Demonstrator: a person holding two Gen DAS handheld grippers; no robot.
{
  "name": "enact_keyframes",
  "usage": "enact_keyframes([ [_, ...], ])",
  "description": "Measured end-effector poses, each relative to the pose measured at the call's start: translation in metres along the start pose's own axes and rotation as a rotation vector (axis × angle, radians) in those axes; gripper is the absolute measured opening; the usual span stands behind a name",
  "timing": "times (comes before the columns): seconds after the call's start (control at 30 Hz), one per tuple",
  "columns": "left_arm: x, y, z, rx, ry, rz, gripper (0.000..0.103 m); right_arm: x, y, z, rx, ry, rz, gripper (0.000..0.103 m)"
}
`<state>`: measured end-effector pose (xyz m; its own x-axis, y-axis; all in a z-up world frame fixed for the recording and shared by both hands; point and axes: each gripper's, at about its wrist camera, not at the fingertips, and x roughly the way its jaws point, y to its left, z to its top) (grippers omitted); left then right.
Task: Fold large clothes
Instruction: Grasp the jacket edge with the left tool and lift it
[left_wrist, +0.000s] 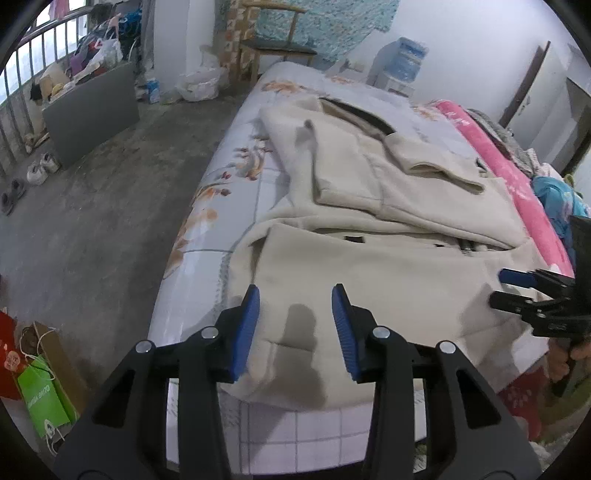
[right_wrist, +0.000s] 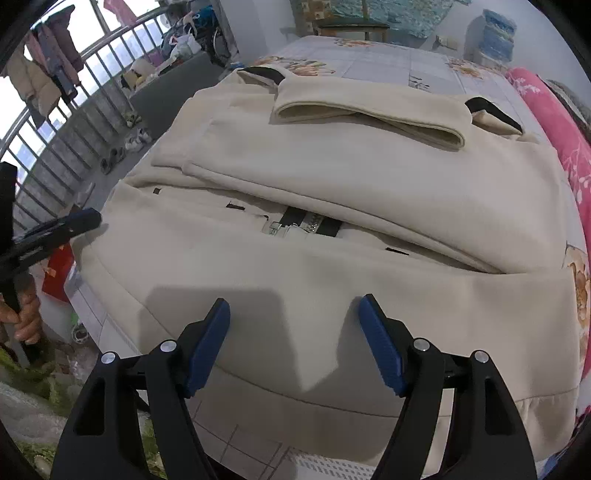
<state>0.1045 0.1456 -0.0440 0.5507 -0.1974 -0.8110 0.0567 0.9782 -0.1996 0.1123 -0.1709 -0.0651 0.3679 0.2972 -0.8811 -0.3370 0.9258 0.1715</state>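
One cream coat (left_wrist: 388, 266), two grippers, one bed (left_wrist: 221, 229), one chair (left_wrist: 273, 44).

Premises: a lived-in bedroom of a private home. Evidence: a bed (left_wrist: 229, 192) under a floral quilted cover, a rolled pink blanket (left_wrist: 509, 177) along its far edge, a wooden chair (left_wrist: 273, 48) against the wall, and shoes (left_wrist: 40, 170) on the bare concrete floor (left_wrist: 110, 206). Clothes (right_wrist: 44, 66) hang drying at a railed balcony (right_wrist: 66, 122), with shopping bags (left_wrist: 44, 391) beside the bed's near corner.
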Motion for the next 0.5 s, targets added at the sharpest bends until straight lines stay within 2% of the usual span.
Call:
enact_keyframes([
  [0.17,0.015,0.011,0.003,-0.043,0.032,-0.037,0.037,0.003,0.005,0.004,-0.016,0.009,-0.027,0.071],
  [0.47,0.023,0.027,0.012,-0.089,-0.025,-0.168,0.037,0.007,0.007,0.007,-0.019,0.017,-0.047,0.073],
  [0.5,0.022,0.029,0.013,-0.098,-0.035,-0.2,0.037,0.008,0.007,0.008,-0.02,0.018,-0.048,0.073],
])
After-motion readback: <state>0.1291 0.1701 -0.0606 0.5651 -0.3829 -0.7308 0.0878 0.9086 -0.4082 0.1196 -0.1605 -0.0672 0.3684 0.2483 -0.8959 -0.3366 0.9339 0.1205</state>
